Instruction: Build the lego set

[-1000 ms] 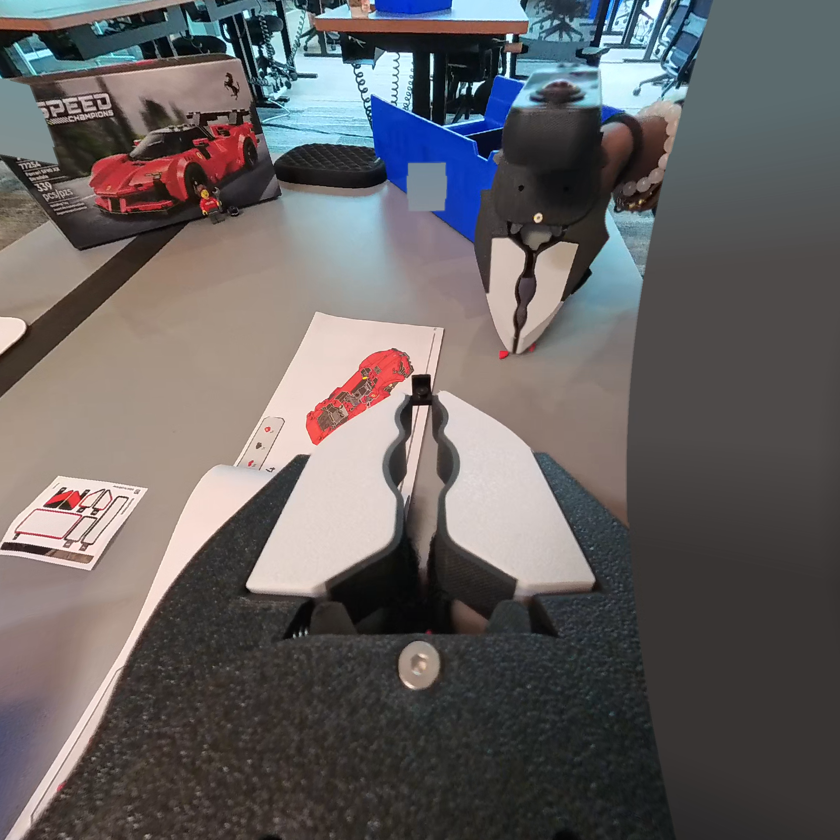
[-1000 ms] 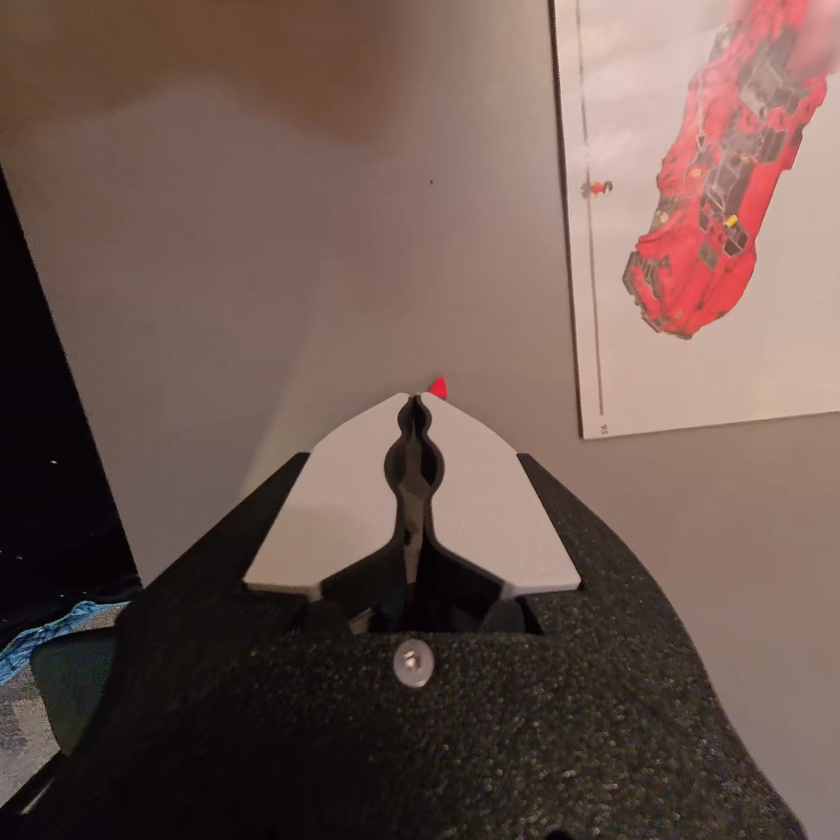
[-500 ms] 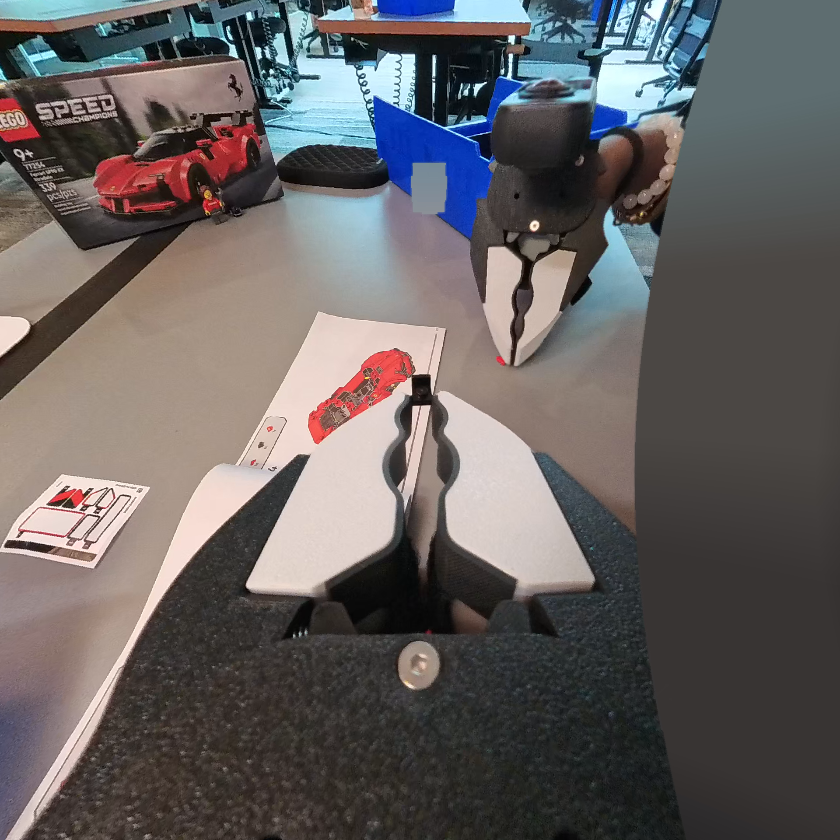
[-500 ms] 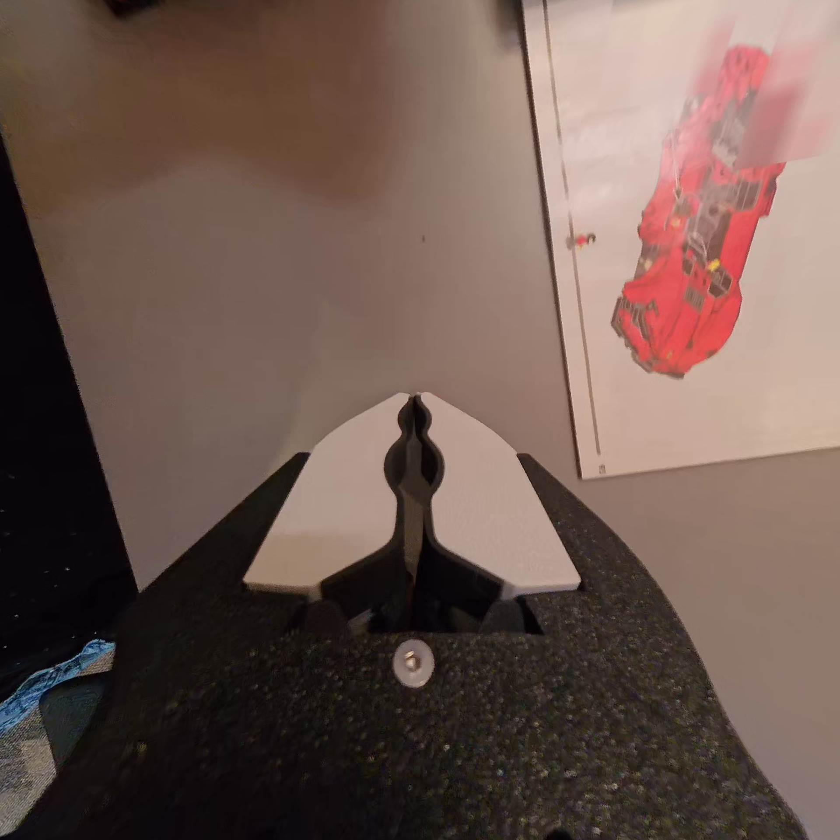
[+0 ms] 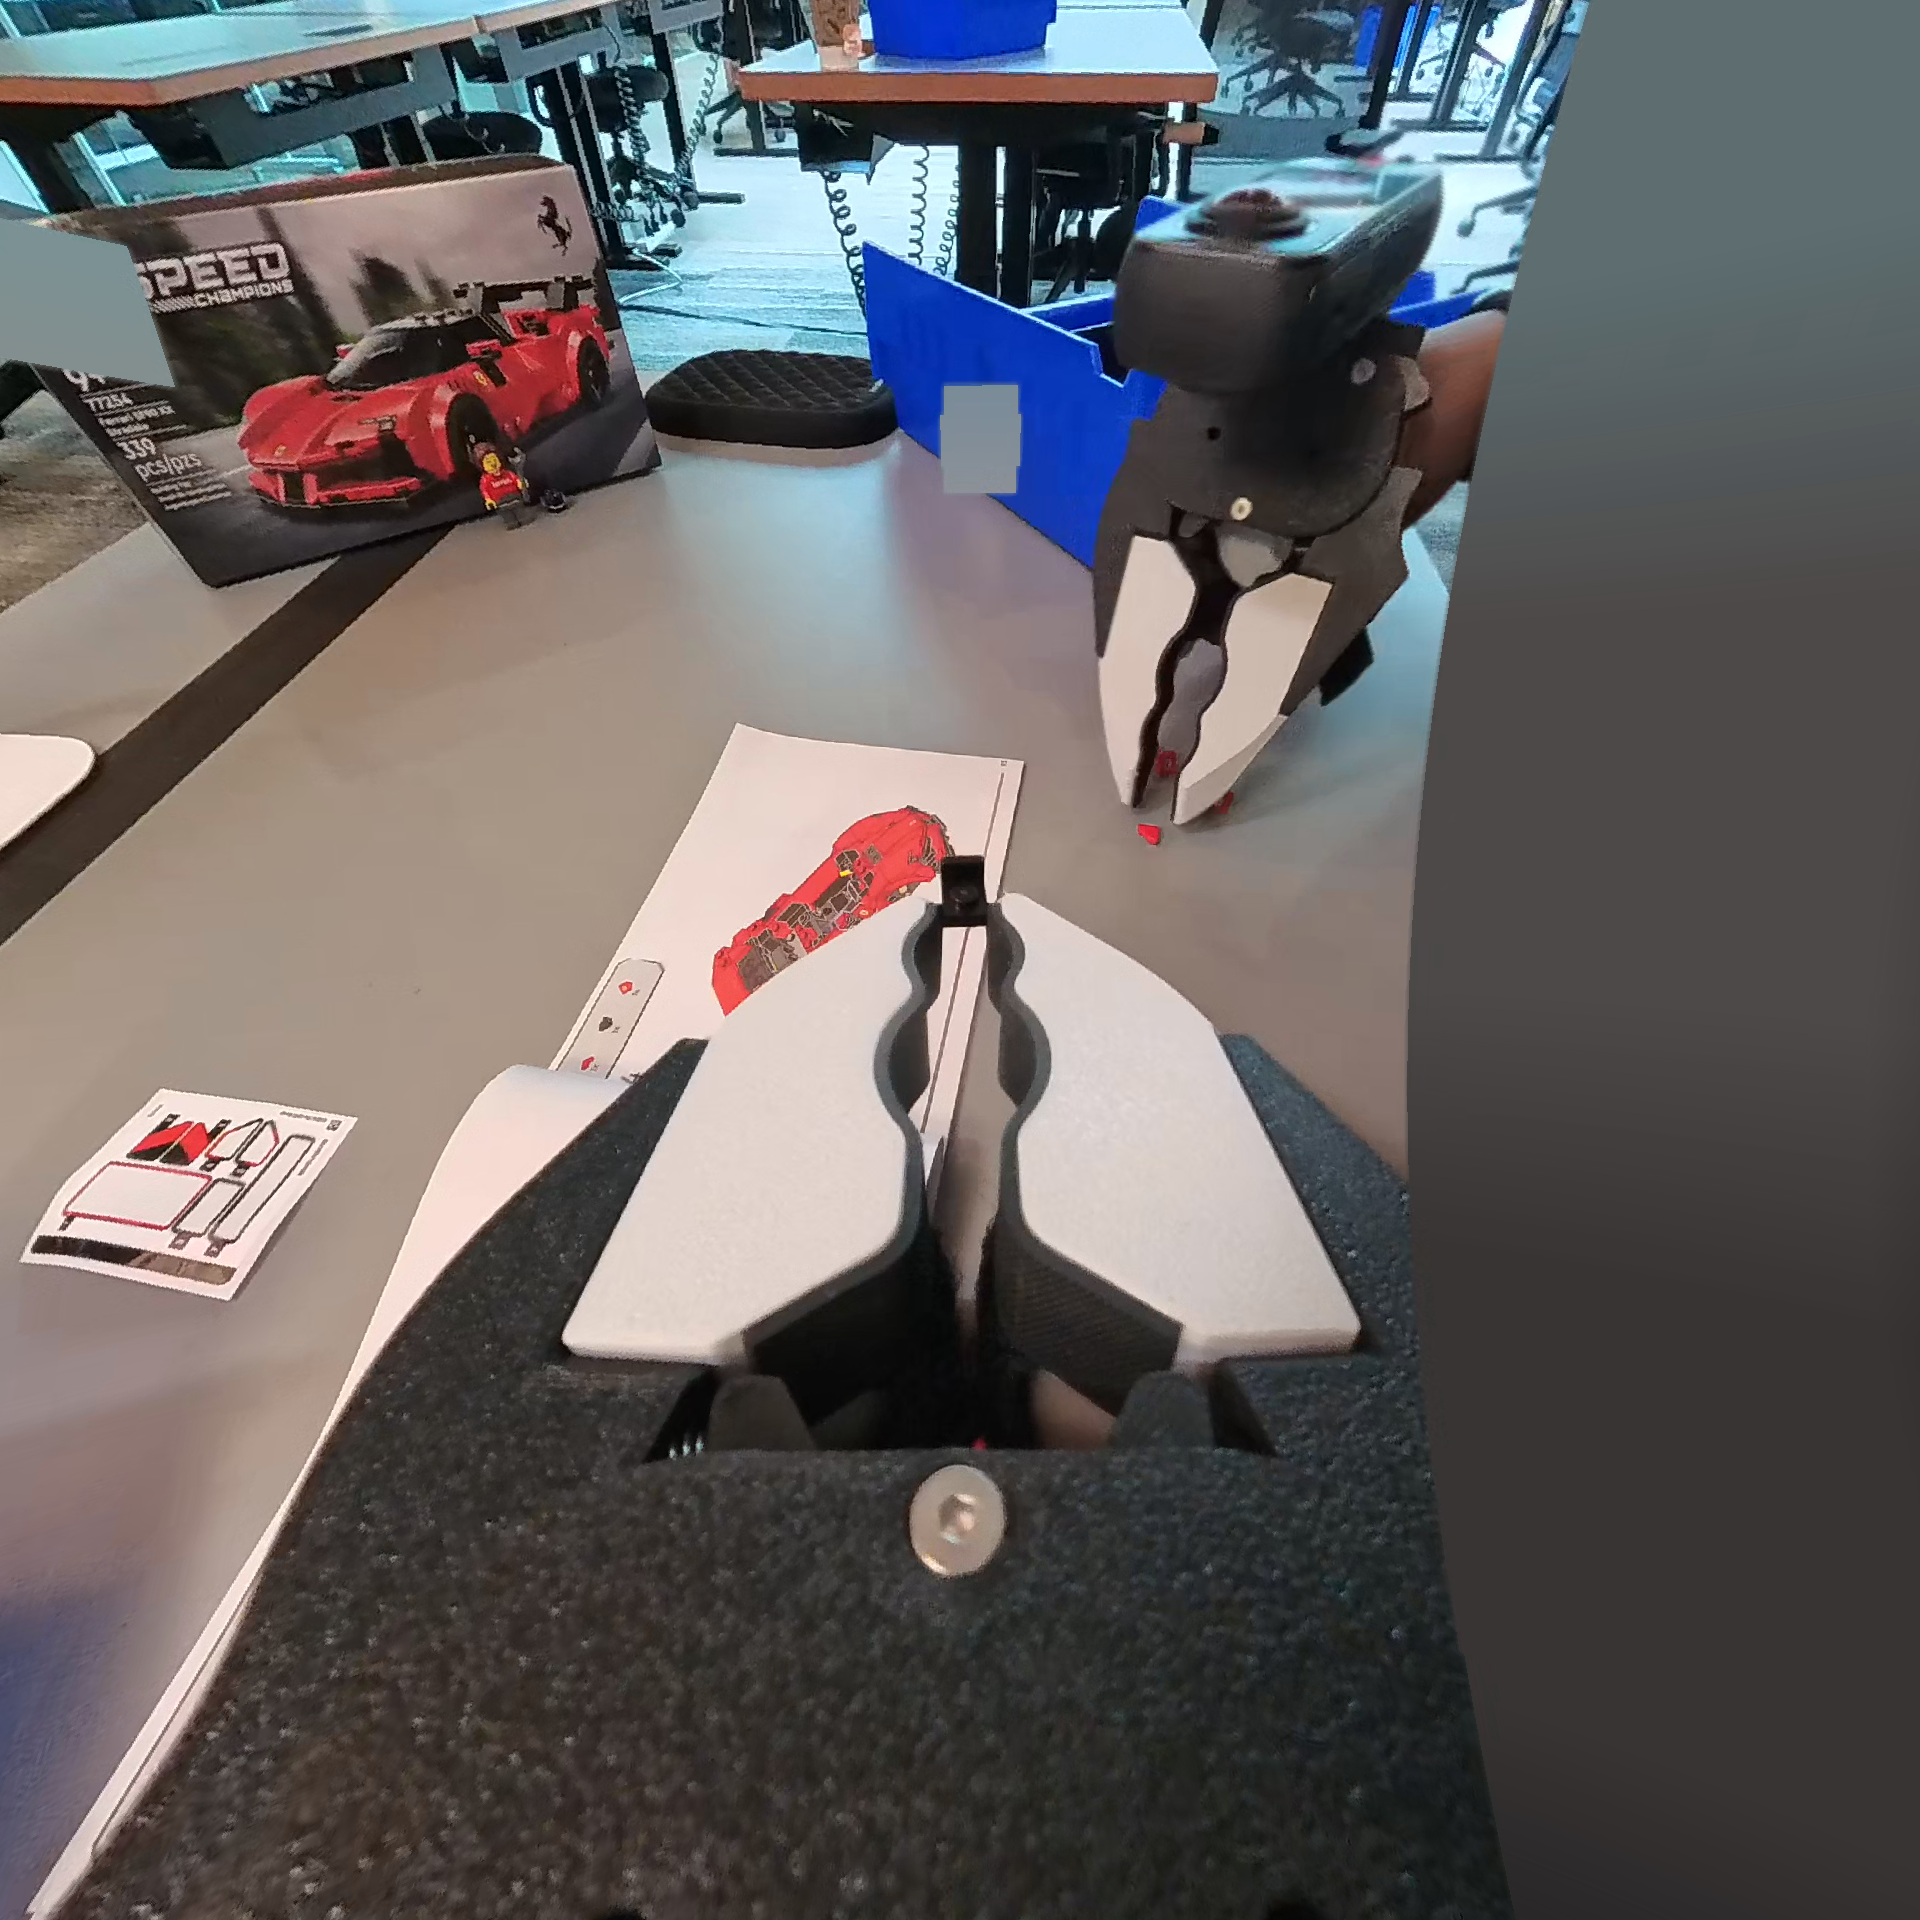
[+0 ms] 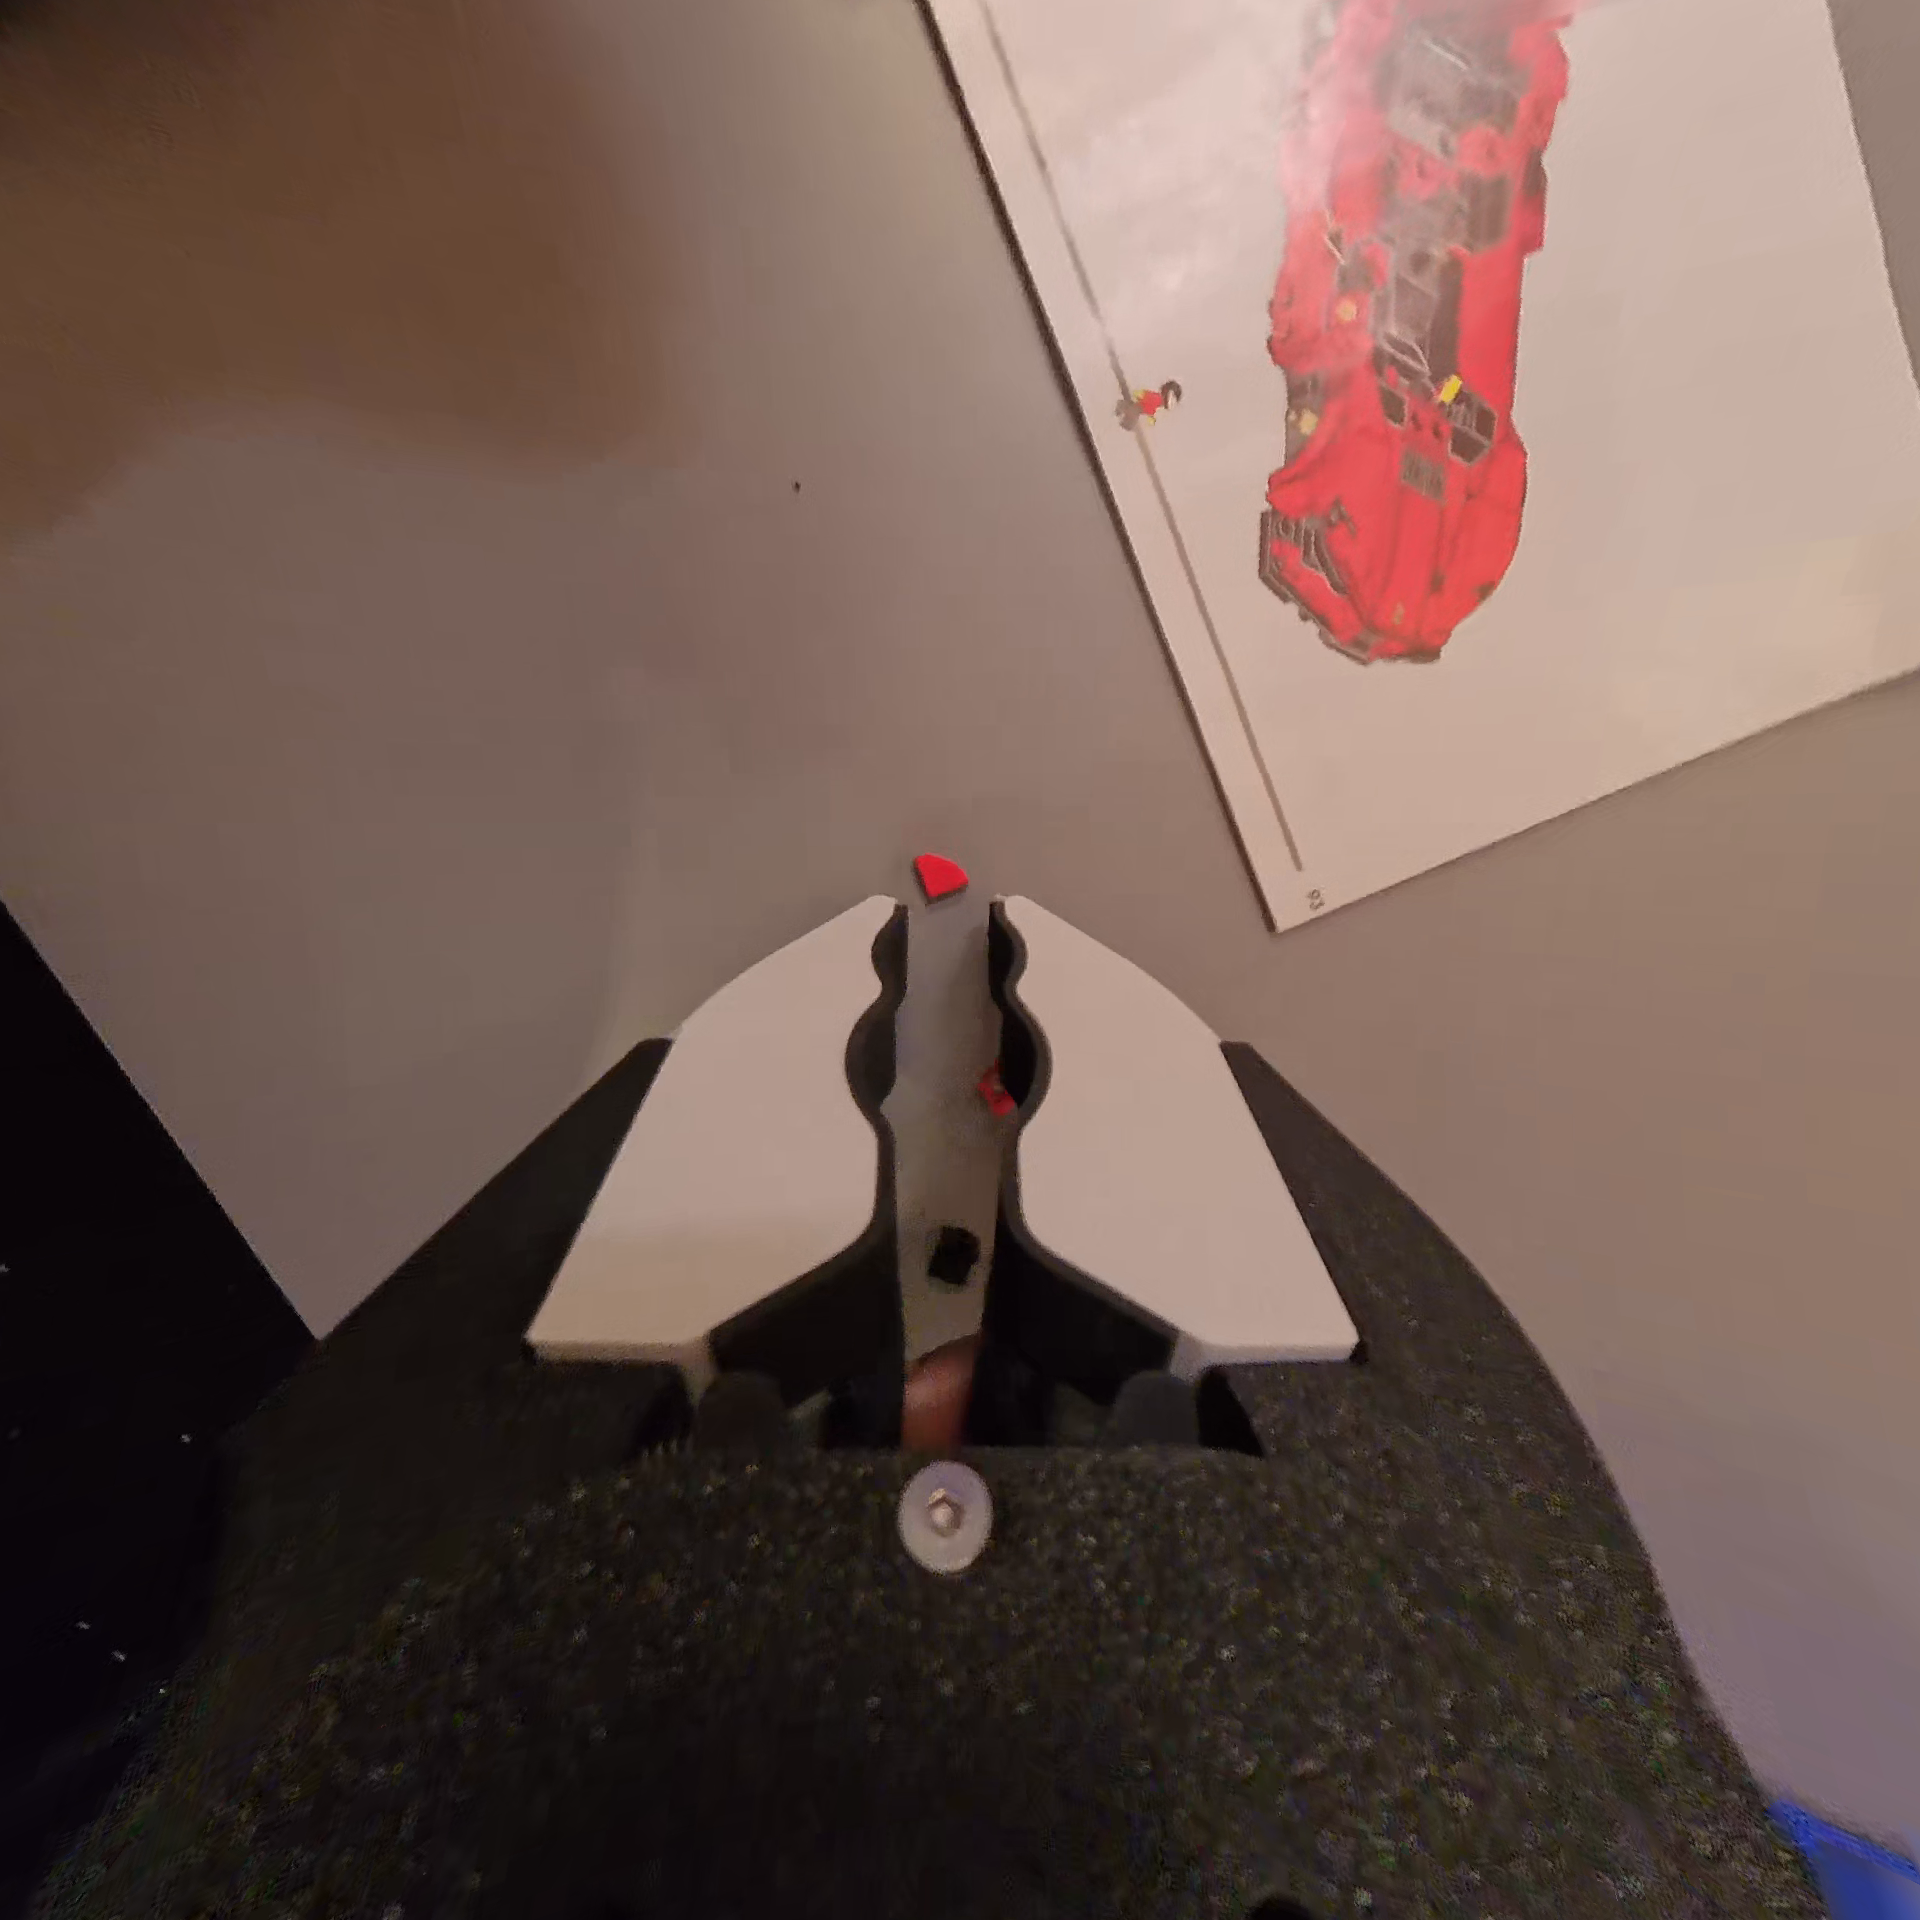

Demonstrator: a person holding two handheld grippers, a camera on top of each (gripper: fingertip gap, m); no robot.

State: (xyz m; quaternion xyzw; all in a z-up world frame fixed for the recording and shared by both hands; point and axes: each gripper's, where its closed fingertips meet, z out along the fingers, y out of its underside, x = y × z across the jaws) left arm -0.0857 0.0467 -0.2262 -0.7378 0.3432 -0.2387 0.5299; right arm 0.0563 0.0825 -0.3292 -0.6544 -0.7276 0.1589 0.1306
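Beside the instruction sheet (image 6: 1558, 416), right gripper (image 6: 945, 904) (parted) nears red piece (image 6: 939, 876).

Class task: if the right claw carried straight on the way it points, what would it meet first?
Most likely the small red piece lying just ahead of the right claw, whose jaws stand apart, then the grey table. Depth is uncertain.

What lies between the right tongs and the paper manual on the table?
Only bare grey table, as the right wrist view shows. A small red piece lies just ahead of the right tongs, and the manual lies apart, further right.
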